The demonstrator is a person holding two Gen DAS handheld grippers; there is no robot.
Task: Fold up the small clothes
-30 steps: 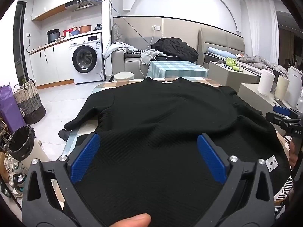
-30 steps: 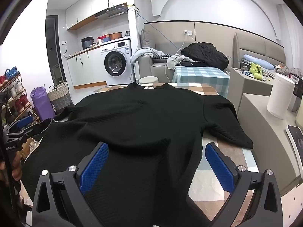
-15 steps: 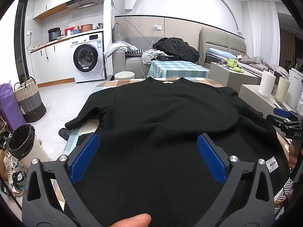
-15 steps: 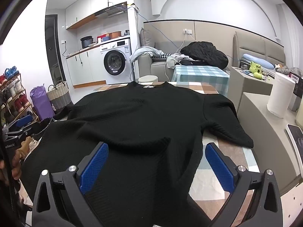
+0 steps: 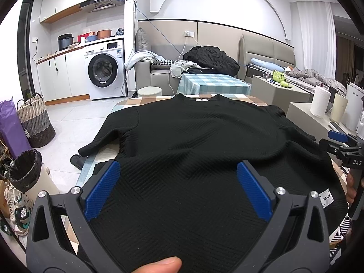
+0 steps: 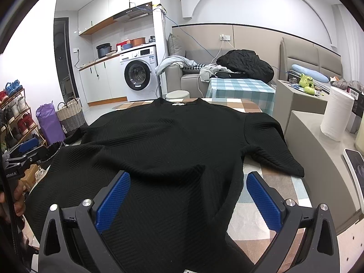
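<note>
Sweater [image 5: 204, 141] lies spread beneath both wide-open hand-held grippers [image 5: 178, 190] [image 6: 187, 199].

A black knit sweater [image 5: 204, 141] of matt, ribbed cloth with a chevron weave, a small white woven label [image 5: 326, 198] sewn at its hem; beneath it a table [image 6: 254, 195] in smooth checked covering of tan, pale blue and cream; the left tongs [image 5: 179, 188] in matt black plastic with bright metal screws, their pads [image 5: 102, 190] of blue, finely stippled rubber-like material; the right tongs [image 6: 188, 198] finished alike; a glossy white washing machine [image 5: 104, 70]; a woven wicker basket [image 5: 35, 122]; a roll of white paper [image 6: 336, 116], soft and matt.
</note>
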